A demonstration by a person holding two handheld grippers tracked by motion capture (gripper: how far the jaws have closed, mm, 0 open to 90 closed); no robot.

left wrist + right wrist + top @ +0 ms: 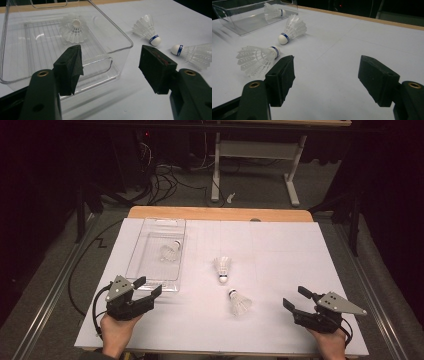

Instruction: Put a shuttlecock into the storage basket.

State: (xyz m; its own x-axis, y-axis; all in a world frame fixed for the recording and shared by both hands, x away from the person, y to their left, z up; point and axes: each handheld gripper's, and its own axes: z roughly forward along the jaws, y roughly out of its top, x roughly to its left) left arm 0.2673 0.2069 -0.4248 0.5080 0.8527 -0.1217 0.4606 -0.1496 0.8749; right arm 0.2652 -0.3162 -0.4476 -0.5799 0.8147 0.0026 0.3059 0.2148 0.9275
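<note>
While both grippers rest empty and spread wide, the near shuttlecock (240, 303) lies on the table ahead-left of the right gripper (300, 303) – cork pointing away; the left gripper (145, 290) faces the clear bin (175, 222).

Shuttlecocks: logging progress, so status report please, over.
Left gripper and right gripper open, empty. One shuttlecock in clear bin; two shuttlecocks on table. Nothing in the way.
</note>
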